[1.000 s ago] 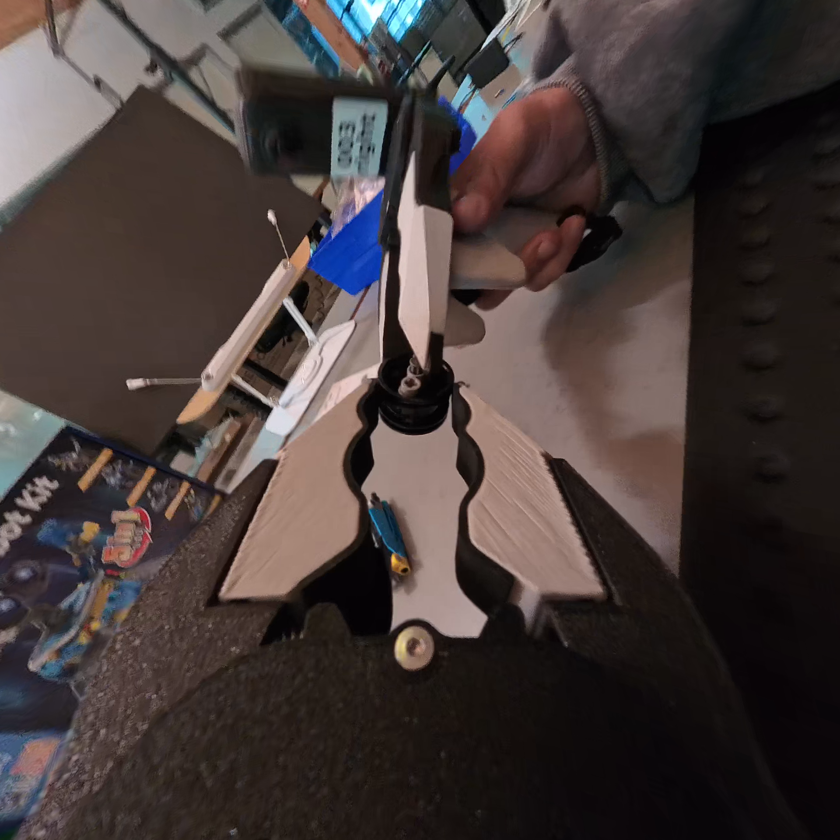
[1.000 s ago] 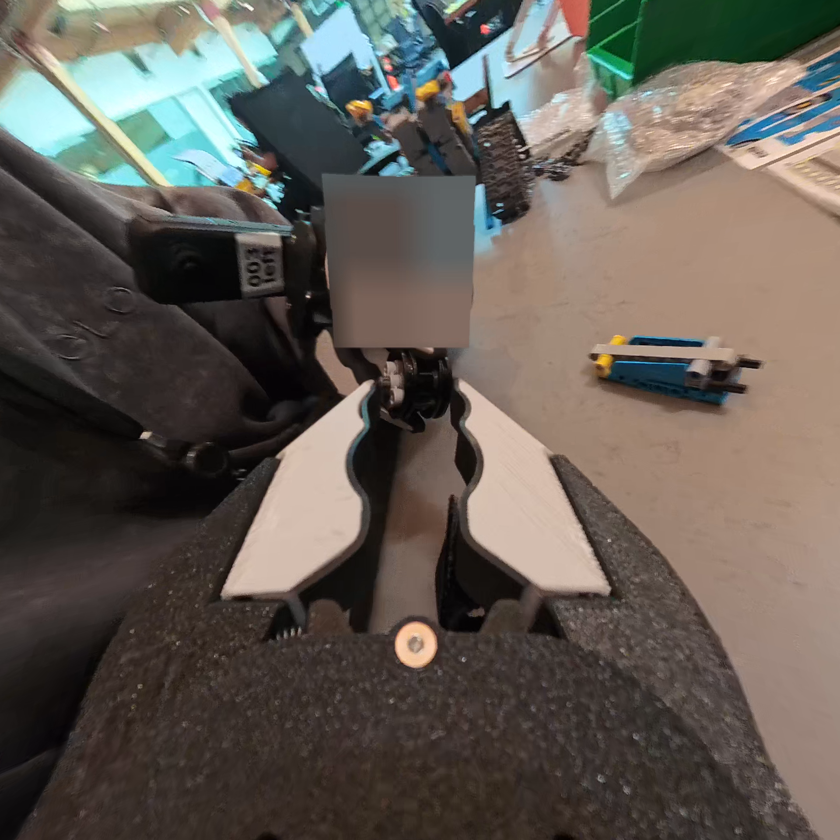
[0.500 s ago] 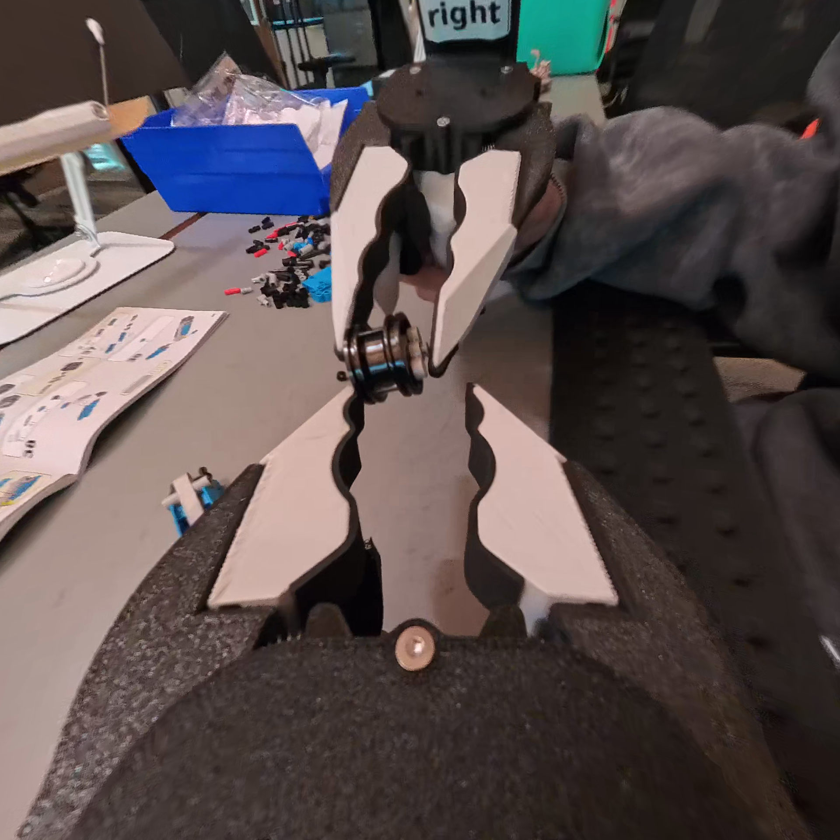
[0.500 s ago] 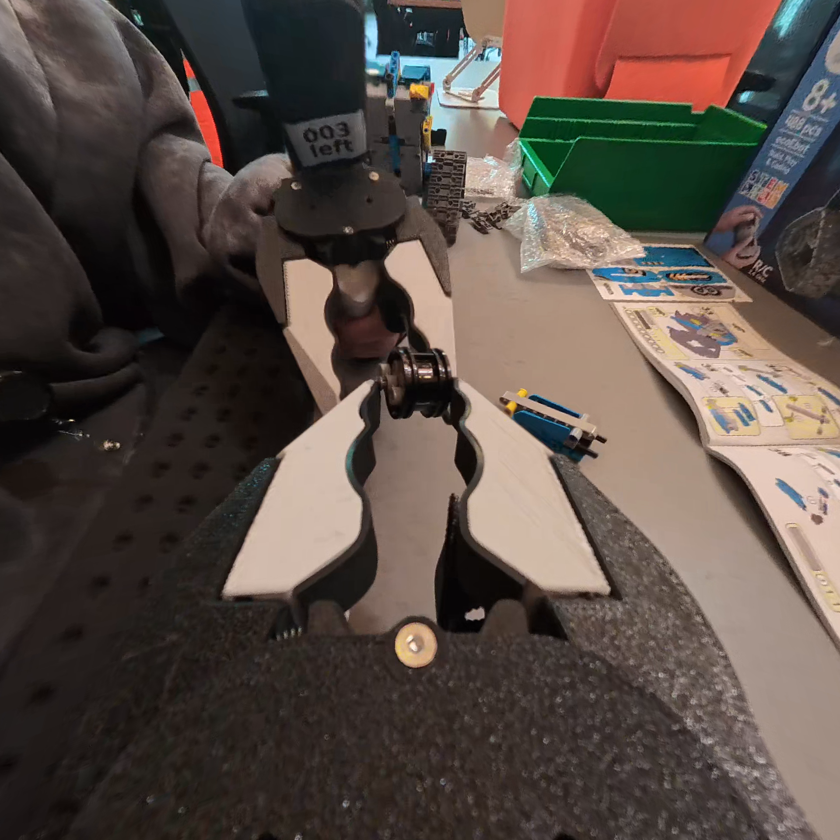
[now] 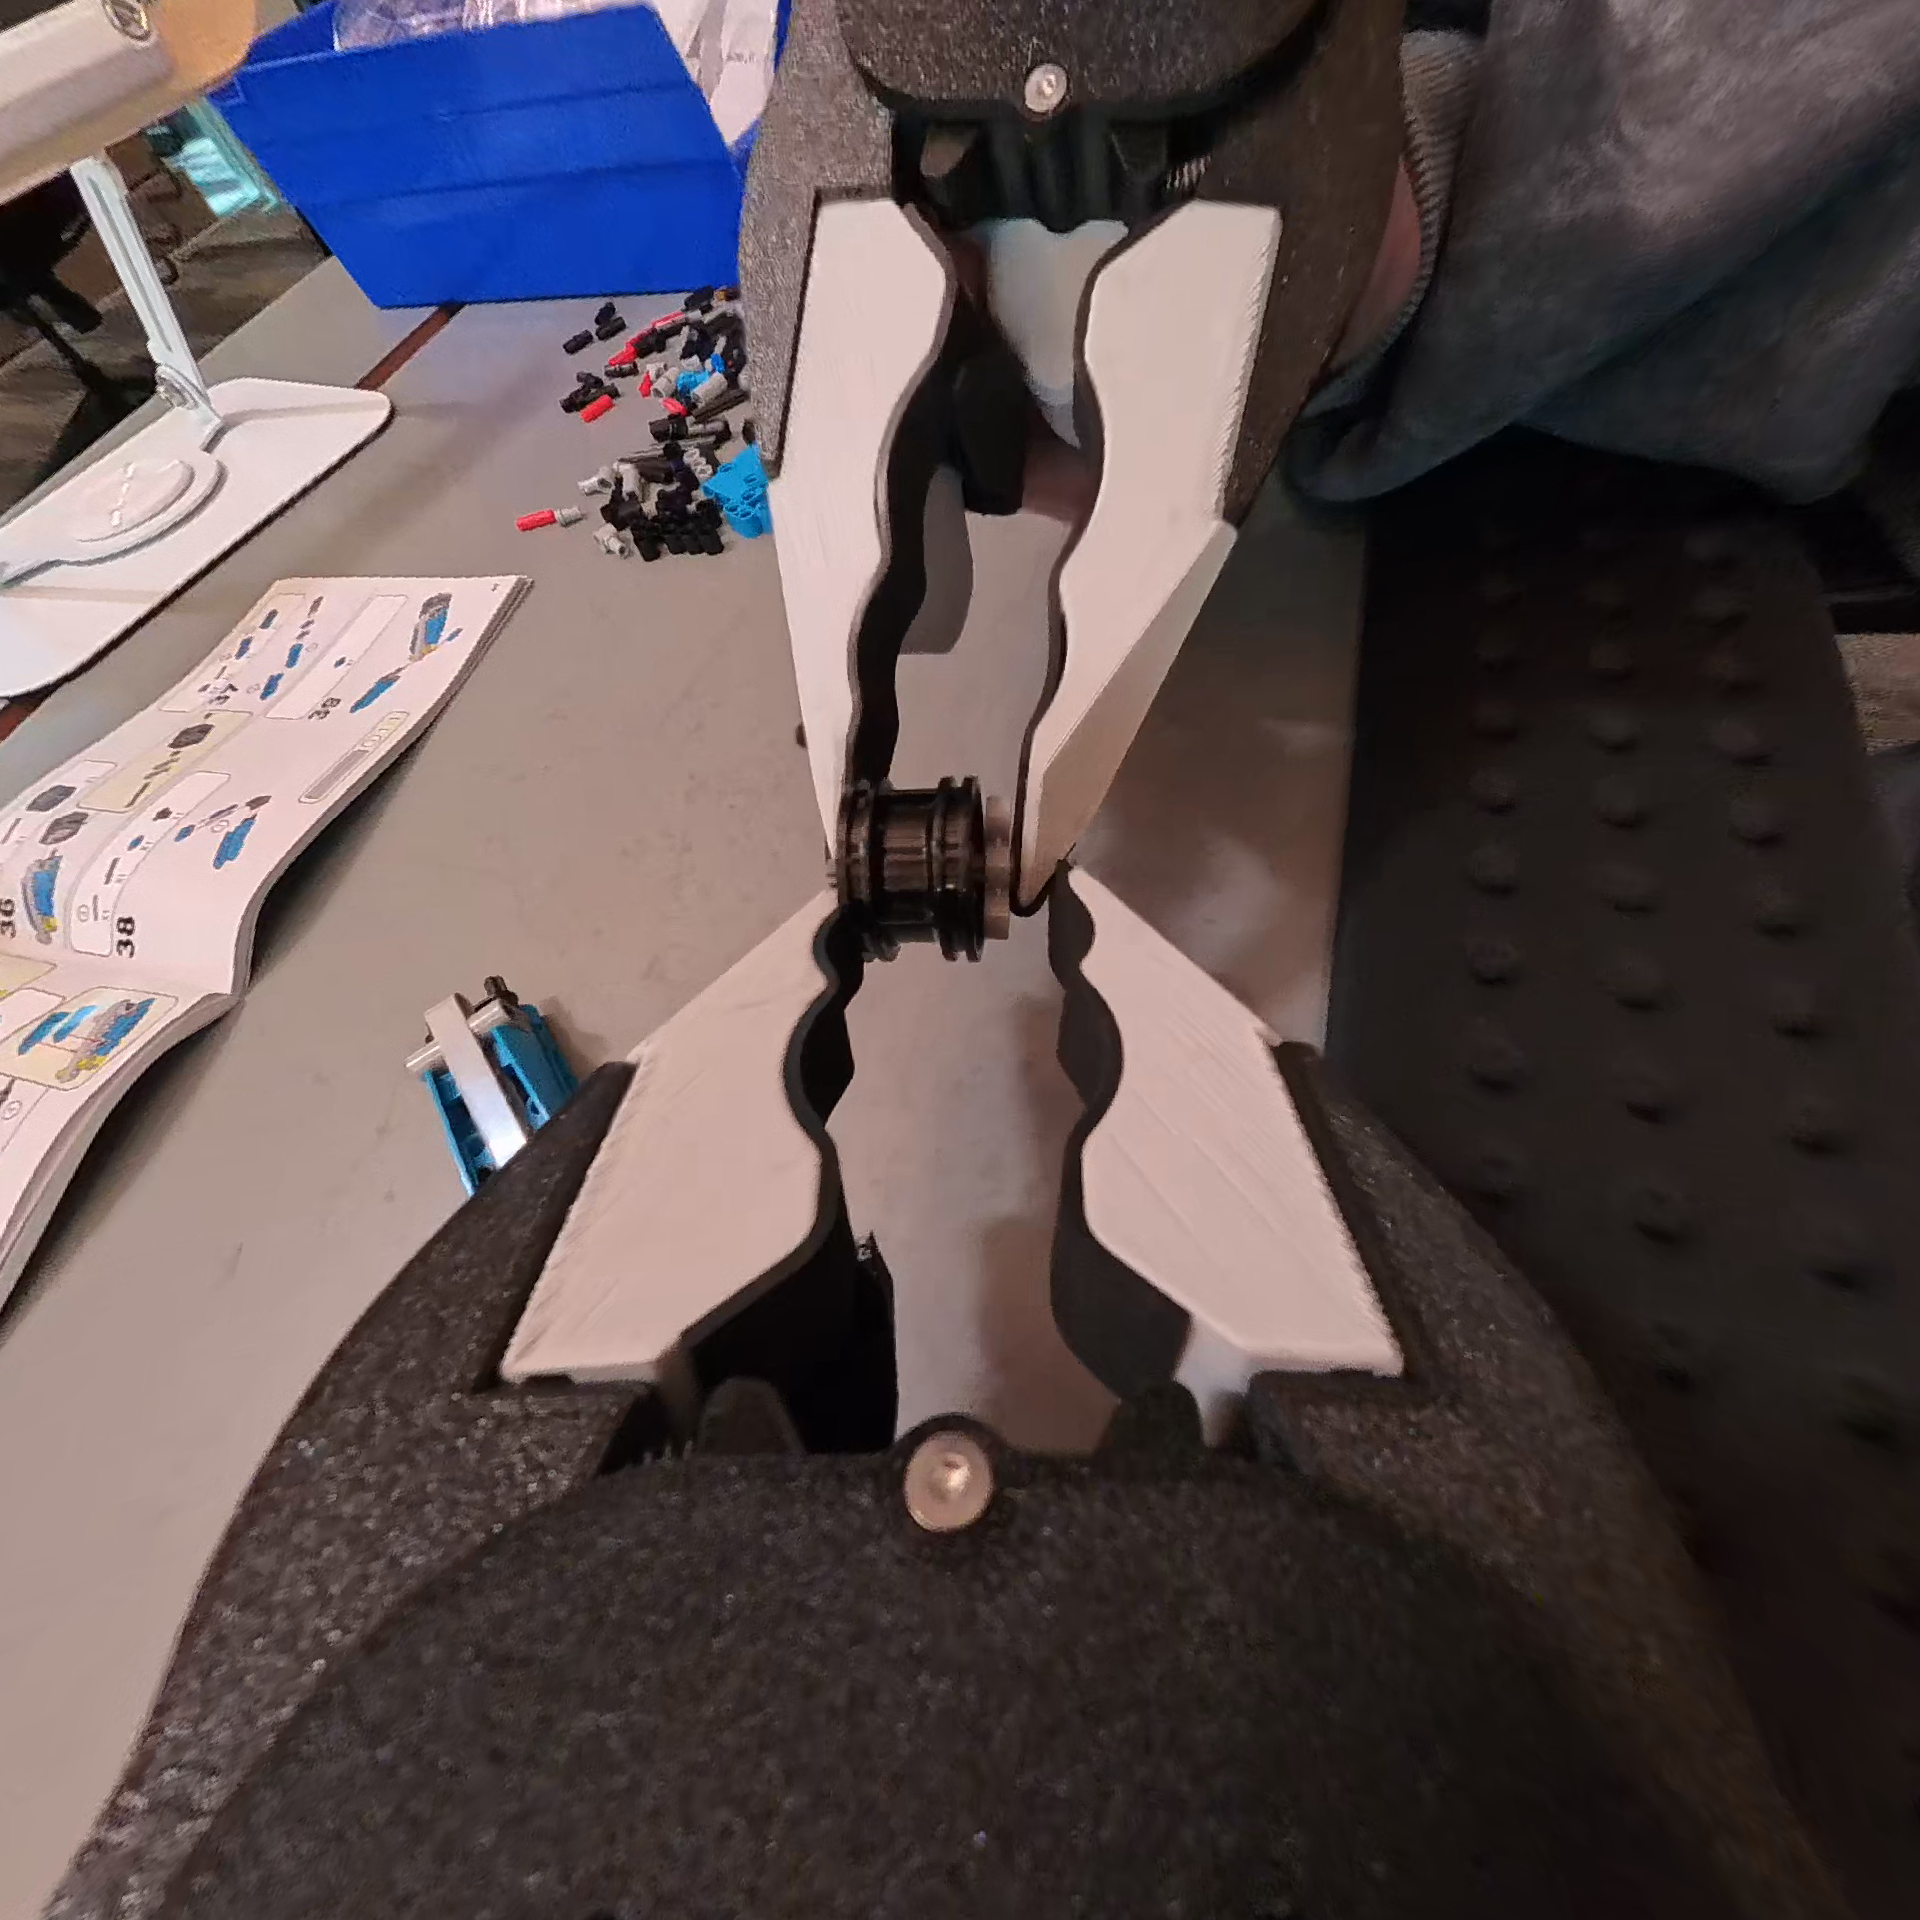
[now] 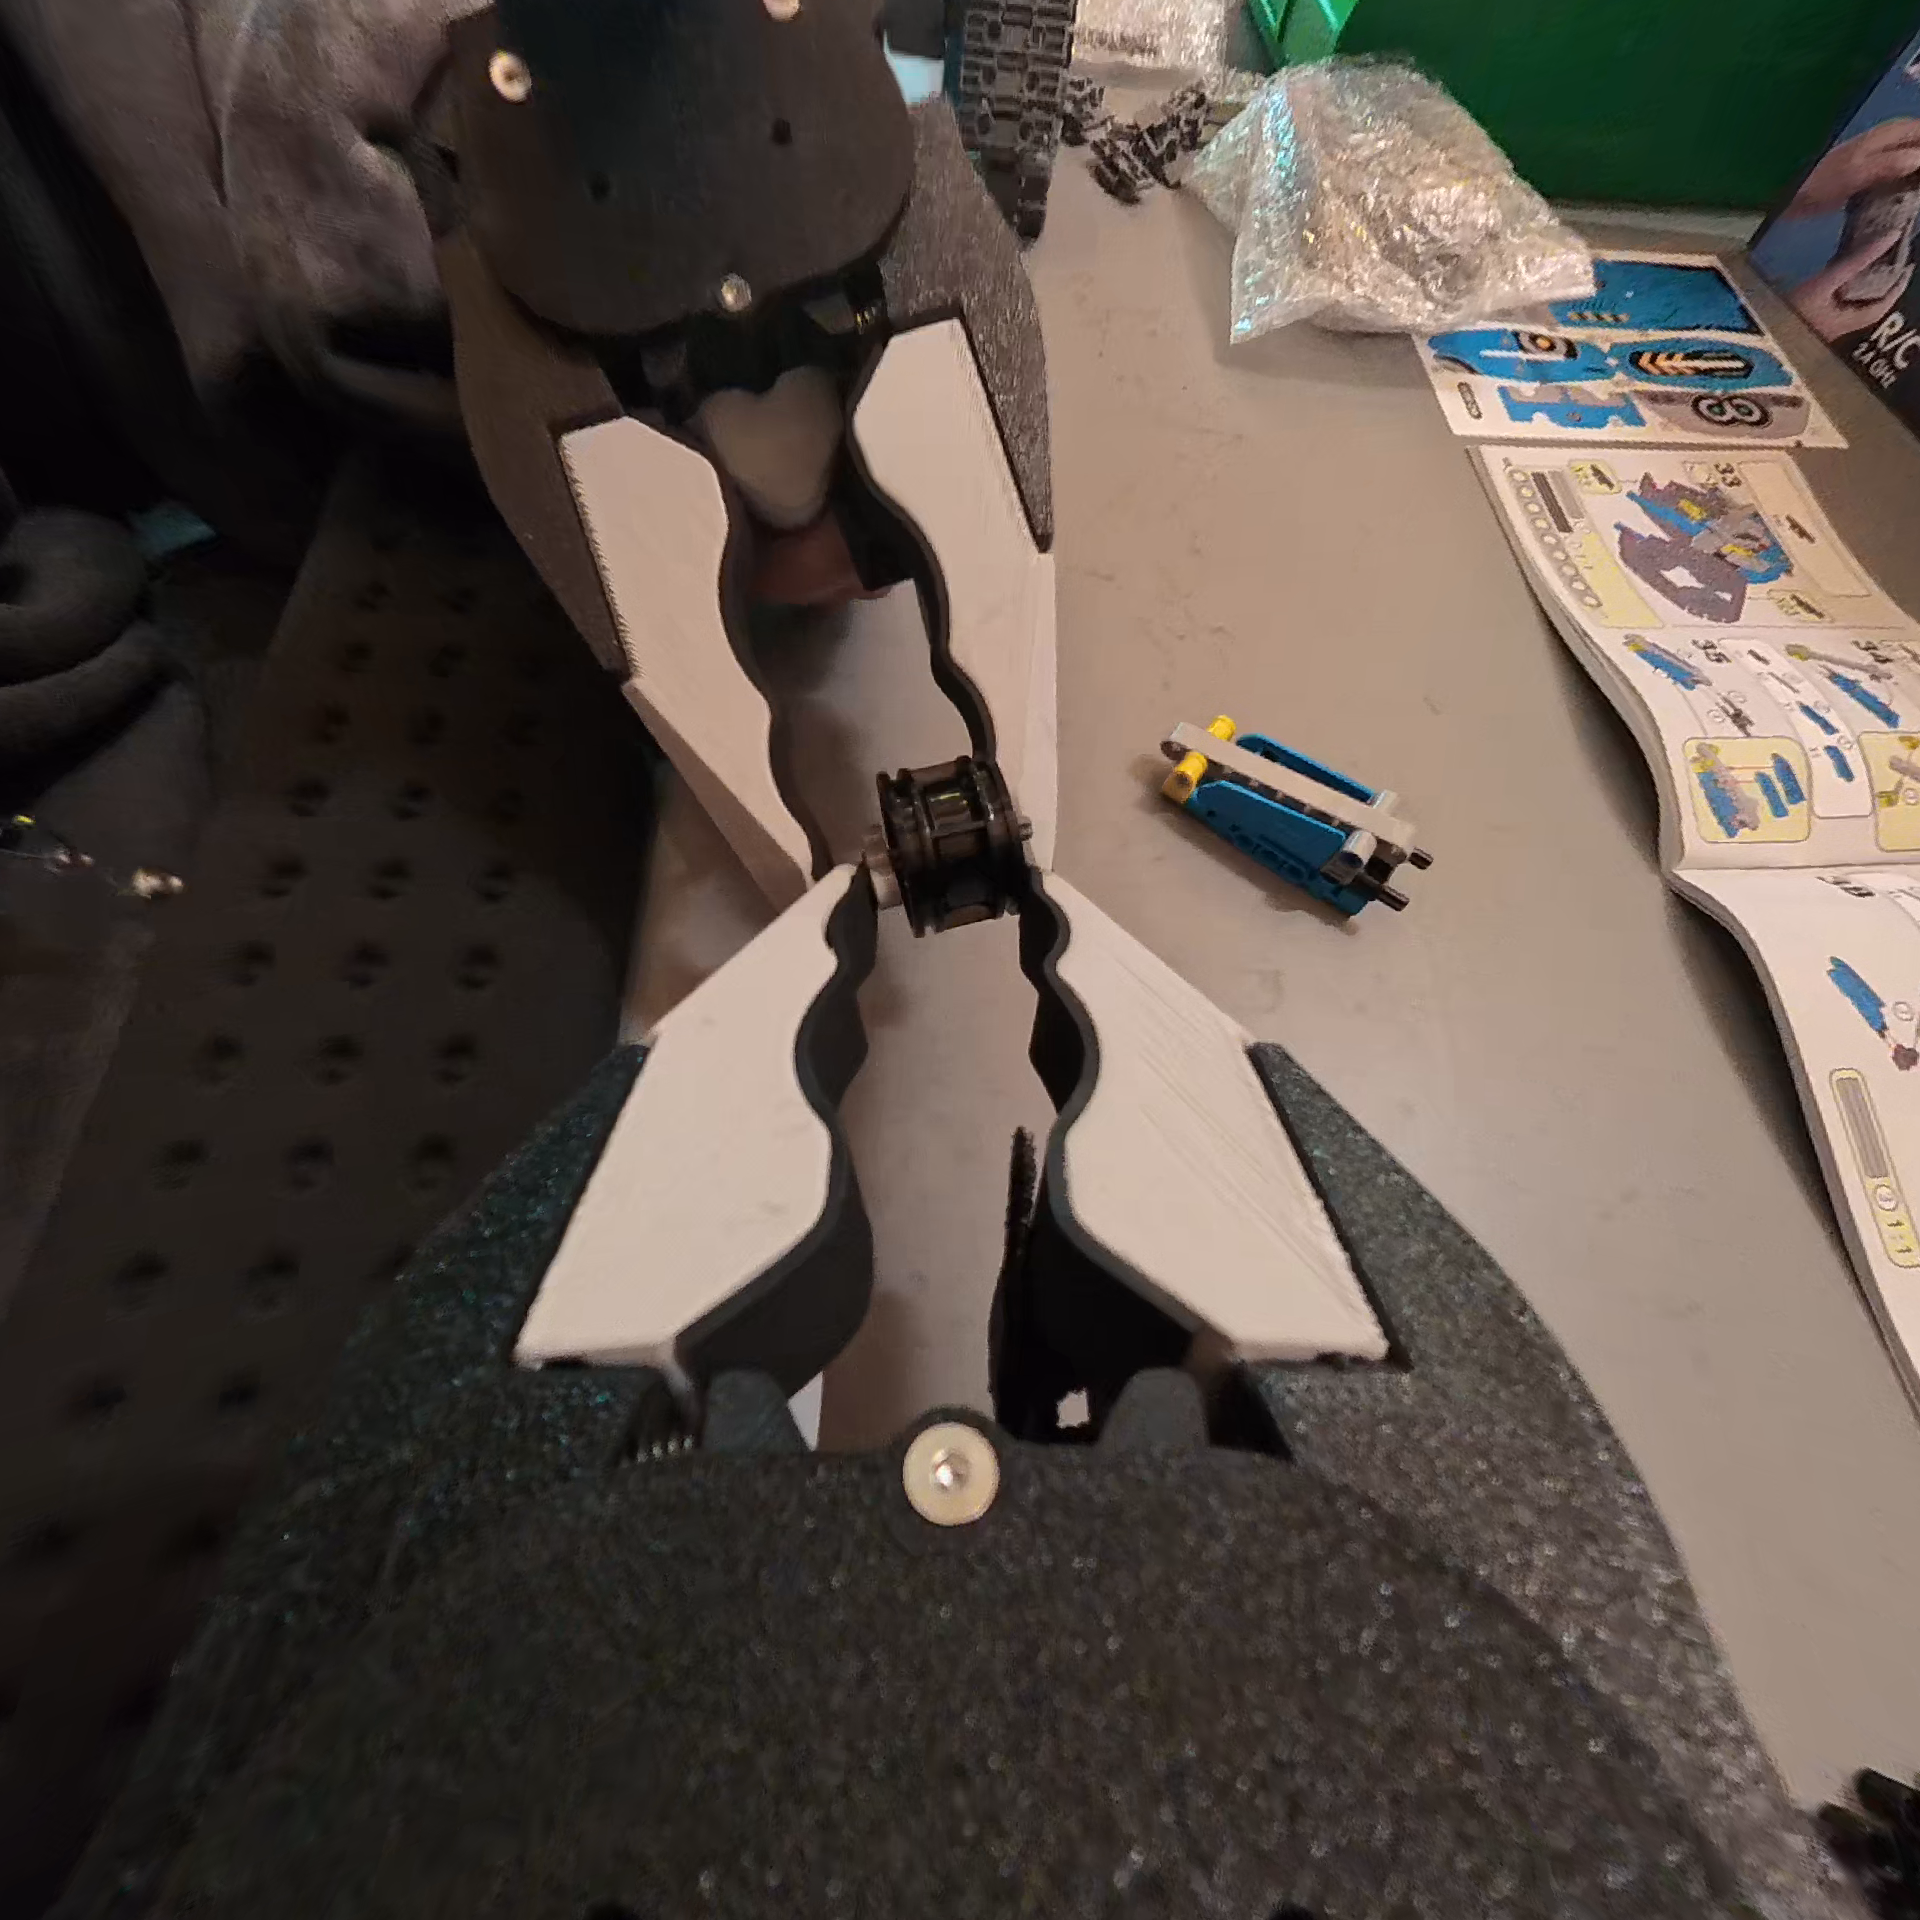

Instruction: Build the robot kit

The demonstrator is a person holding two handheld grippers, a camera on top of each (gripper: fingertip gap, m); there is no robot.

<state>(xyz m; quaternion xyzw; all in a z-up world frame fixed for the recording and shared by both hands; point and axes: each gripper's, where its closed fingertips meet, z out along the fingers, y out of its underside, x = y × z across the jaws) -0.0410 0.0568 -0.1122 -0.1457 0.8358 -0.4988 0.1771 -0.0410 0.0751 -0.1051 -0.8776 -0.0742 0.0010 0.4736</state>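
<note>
The two grippers meet tip to tip above the grey table, and between them sits a small black wheel. The right gripper pinches the wheel at its fingertips, one tip at each end of the hub, holding it clear of the surface. The left gripper stands spread, its tips just under the wheel; the left tip looks to touch the rim, though I cannot tell for certain. On the table, a small blue and grey assembly lies just beside the grippers, with an open booklet beyond it. Farther back, loose small parts lie scattered in front of a blue bin, and the white base of a stand sits at the table's edge. Toward the other end there is a crumpled clear bag, a sticker sheet, a green bin and the corner of a box. A black perforated mat runs along the near side, and a grey sleeve hangs over it behind the right gripper.
</note>
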